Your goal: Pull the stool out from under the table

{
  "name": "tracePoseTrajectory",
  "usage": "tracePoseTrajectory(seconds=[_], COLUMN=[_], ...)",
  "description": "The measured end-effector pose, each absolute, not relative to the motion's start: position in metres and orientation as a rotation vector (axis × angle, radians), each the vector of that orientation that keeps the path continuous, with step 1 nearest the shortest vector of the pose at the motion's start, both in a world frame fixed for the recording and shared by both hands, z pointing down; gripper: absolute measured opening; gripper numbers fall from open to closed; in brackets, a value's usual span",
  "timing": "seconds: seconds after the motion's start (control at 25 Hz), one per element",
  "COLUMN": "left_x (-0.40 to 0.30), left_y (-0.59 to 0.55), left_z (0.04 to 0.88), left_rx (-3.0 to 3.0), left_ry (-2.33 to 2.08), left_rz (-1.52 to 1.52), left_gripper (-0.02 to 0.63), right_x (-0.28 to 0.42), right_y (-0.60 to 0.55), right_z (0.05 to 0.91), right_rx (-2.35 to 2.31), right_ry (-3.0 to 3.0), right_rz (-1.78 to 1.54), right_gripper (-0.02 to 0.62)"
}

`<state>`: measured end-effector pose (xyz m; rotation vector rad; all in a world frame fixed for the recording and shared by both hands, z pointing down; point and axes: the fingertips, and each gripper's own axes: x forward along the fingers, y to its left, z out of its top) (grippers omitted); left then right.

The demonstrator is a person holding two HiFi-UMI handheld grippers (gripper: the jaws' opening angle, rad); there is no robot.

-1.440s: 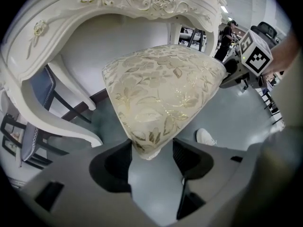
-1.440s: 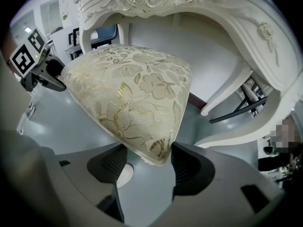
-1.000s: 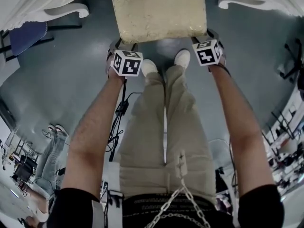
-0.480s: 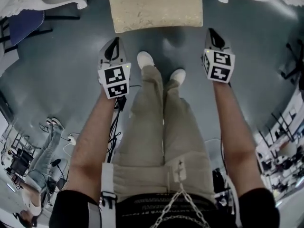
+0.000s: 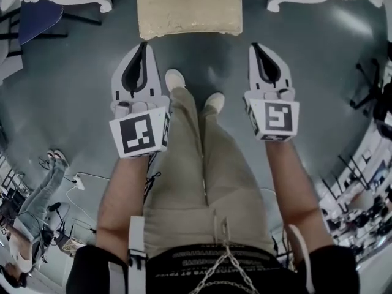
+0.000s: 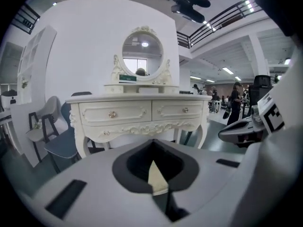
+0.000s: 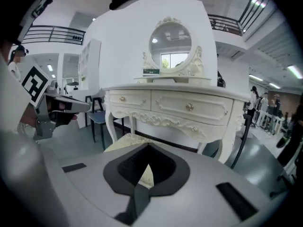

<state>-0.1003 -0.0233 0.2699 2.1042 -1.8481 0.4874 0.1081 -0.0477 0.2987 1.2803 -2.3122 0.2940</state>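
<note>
Standing on the grey floor (image 5: pixel 73 66) in front of the white dressing table (image 6: pixel 137 111), the cream-cushioned stool (image 5: pixel 188 8) is touched by neither gripper. The left gripper (image 5: pixel 144 45) and right gripper (image 5: pixel 254 46) are held with jaws pressed together, empty, near the stool's front edge.

Cream cushioned stool (image 5: pixel 188 8) upright on floor, before ornate white table (image 6: pixel 137 112)

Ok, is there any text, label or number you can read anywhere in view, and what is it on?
Nothing is legible.
Small dark placard on the dressing table, under the mirror: too small to read.
Print along the person's waistband: blurred, unreadable.
On the left gripper and right gripper: black-and-white square marker patterns only, no letters or numbers.
</note>
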Motion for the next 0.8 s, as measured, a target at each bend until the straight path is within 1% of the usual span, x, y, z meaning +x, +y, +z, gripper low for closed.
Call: tracePoseTrajectory(seconds=[0.12,0.28,0.36,0.48,0.68,0.8], left_x=[-0.096,-0.096,-0.097,-0.1,-0.087,-0.087], left_y=[-0.013,0.004,0.002,0.005,0.004,0.012], left_z=[0.25,0.242,0.239,0.238,0.226,0.227], left_rx=[2.108,2.086,2.087,2.09,2.091,2.072], left_ry=[-1.853,-1.875,-1.885,-1.88,-1.907,-1.906], left_rz=[0.446,0.496,0.497,0.526,0.498,0.532], left_gripper=[0.003,0.003,0.003,0.003,0.003,0.003], right_x=[0.099,0.101,0.103,0.091,0.098,0.098], right_y=[-0.048,-0.045,-0.047,-0.039,-0.026,-0.016], right_z=[0.272,0.253,0.25,0.247,0.246,0.247], right_rx=[1.277,1.279,1.266,1.249,1.2,1.171], right_ry=[-2.371,-2.386,-2.394,-2.417,-2.423,-2.428], right_rz=[0.266,0.246,0.199,0.25,0.258,0.272], right_gripper=[0.002,0.002,0.002,0.002,0.002,0.002])
